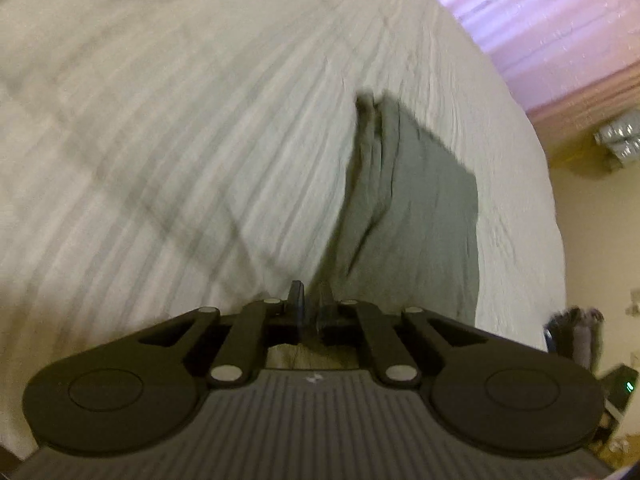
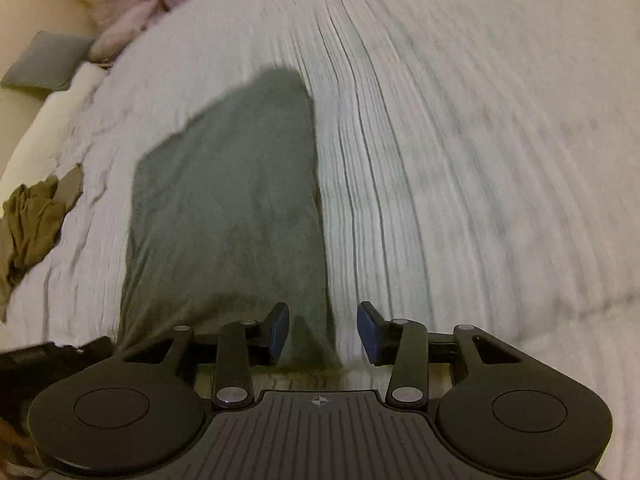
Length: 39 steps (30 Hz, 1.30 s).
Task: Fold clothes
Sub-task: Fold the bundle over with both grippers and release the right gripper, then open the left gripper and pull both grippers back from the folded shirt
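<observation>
Grey-green cloth [image 2: 228,208] lies stretched along the white bed [image 2: 460,140]. Left tongs [image 1: 311,308] are pinched on its near corner, likely to carry a fold; right tongs [image 2: 323,332] hang apart over its near edge.

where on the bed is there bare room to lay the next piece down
The widest bare stretch of the bed cover lies right of the grey garment, beyond the open right gripper. The left side is crowded: a crumpled brown garment and pillows by the edge. The left gripper is shut on the grey garment's near end.
</observation>
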Motion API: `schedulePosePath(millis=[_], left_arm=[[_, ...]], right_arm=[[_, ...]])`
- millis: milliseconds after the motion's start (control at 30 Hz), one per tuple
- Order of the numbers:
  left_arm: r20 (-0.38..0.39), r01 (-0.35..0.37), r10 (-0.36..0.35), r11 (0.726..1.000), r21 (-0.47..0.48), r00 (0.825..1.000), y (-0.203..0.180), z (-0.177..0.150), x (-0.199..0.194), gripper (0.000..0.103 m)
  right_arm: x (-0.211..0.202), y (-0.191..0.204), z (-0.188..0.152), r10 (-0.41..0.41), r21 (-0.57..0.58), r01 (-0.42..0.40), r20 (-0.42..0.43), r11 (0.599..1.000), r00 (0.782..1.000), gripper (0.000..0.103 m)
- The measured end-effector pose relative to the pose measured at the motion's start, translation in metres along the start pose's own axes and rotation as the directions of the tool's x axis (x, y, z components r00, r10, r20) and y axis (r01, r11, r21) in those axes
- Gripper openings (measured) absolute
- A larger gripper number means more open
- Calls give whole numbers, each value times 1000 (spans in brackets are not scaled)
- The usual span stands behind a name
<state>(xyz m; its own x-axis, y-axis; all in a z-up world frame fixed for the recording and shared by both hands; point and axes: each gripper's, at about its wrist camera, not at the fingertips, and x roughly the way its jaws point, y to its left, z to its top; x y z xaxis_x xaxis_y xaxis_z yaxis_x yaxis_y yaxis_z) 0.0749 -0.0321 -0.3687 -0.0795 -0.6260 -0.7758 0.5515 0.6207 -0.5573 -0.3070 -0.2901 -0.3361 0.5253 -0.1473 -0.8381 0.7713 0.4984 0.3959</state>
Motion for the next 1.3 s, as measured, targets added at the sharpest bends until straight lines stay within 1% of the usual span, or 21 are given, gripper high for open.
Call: schedulePosePath(millis=[33,100,200,267,333,400,467,500,533,567,633,667,767,867,900,933,967,1000,1067,1133,1300], left_arm=[[33,-18,16,999,42,999,-10,2,-7,2],[48,-40,33,988,146,998,-32,4,-6,2],[32,-17,8,958,286,999,-66,0,14,3],[28,-36,27,929,369,999,-80,-8,34,3],[33,-74,66,904,421,997,-79,-18,53,3],[39,-109,102,876,470,994,-78,-27,71,3],[38,-99,92,879,467,995,-64,-34,71,3],[37,-103,97,886,451,995,-58,-36,66,3],[36,-108,102,893,436,994,-52,-37,61,3],[33,-125,123,891,436,992,-50,-37,57,3],[25,-159,164,886,435,986,-45,-35,50,3],[21,-185,196,881,435,980,-45,-35,43,3],[2,-255,282,865,431,959,-51,-33,21,3],[-25,-311,353,853,419,935,-62,-29,-7,5],[-34,-329,376,848,416,926,-66,-27,-16,8],[-43,-347,398,842,412,916,-70,-26,-25,14],[-50,-364,419,837,410,907,-74,-25,-34,18],[-40,-364,417,833,416,908,-80,-25,-43,20],[-22,-363,411,828,428,911,-90,-25,-58,29],[-13,-357,402,828,432,916,-97,-26,-67,30],[-7,-337,375,840,424,927,-106,-29,-83,30]], right_arm=[[-2,6,0,-8,-31,9,16,999,1000,42],[-1,20,-1,-16,-98,20,40,995,999,42],[12,44,-4,-9,-202,21,60,979,998,42],[26,59,-7,-9,-263,26,62,965,998,42],[38,69,-14,-26,-342,46,62,939,998,42],[52,75,-28,-72,-438,87,49,895,996,42],[56,68,-45,-104,-516,119,58,848,993,41],[56,64,-51,-115,-531,128,59,838,992,41],[53,57,-54,-134,-519,141,51,843,990,42],[49,50,-56,-157,-500,156,40,852,987,42],[47,35,-57,-194,-456,157,-35,876,980,42],[45,32,-57,-208,-447,163,-55,880,977,42],[27,33,-55,-244,-406,196,-69,893,967,42],[2,36,-51,-215,-251,178,-128,951,968,42],[-7,38,-52,-194,-199,164,-141,966,971,42],[-16,39,-53,-172,-150,149,-151,977,974,42],[-25,43,-54,-153,-115,136,-155,984,976,42],[-31,50,-54,-143,-99,129,-153,987,978,42],[-42,63,-55,-154,-109,140,-133,984,979,42],[-51,77,-55,-168,-121,154,-117,981,979,43],[-70,97,-54,-160,-141,147,-87,979,983,43]])
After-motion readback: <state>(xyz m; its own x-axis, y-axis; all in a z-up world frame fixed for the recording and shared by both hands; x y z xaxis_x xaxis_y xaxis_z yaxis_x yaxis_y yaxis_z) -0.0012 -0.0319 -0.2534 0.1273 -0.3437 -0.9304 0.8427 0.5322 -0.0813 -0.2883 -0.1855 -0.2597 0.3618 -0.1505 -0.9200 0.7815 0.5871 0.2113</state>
